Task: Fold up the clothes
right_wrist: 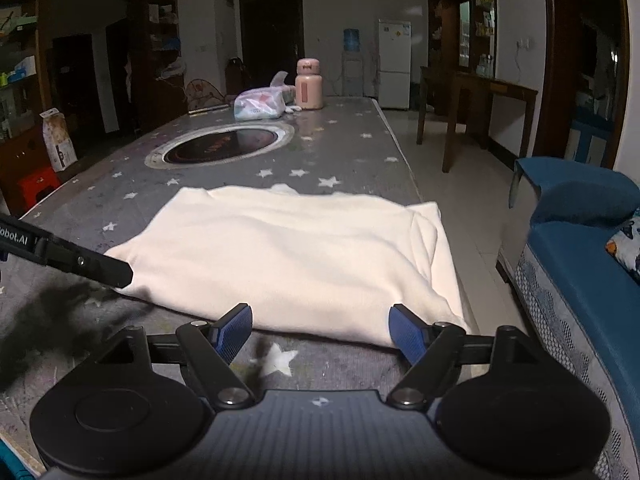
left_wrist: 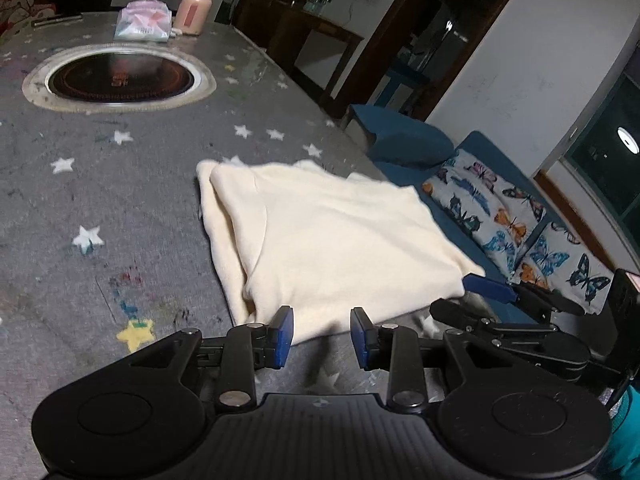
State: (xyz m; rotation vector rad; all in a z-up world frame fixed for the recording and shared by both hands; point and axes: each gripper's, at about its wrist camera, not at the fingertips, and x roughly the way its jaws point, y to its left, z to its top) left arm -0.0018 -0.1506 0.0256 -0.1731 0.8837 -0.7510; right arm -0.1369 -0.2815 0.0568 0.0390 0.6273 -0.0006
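Observation:
A cream garment lies folded into a flat rectangle on the grey star-patterned table cover; it also shows in the right wrist view. My left gripper is open and empty, just short of the garment's near edge. My right gripper is open wide and empty at the near edge, by the garment's right corner. In the left wrist view the right gripper shows at the garment's right corner. The left gripper's finger reaches in from the left in the right wrist view.
A round black hotplate is set into the table beyond the garment. A pink flask and a plastic bag stand at the far end. The table's right edge drops to a tiled floor. A blue sofa with butterfly cushions stands to the right.

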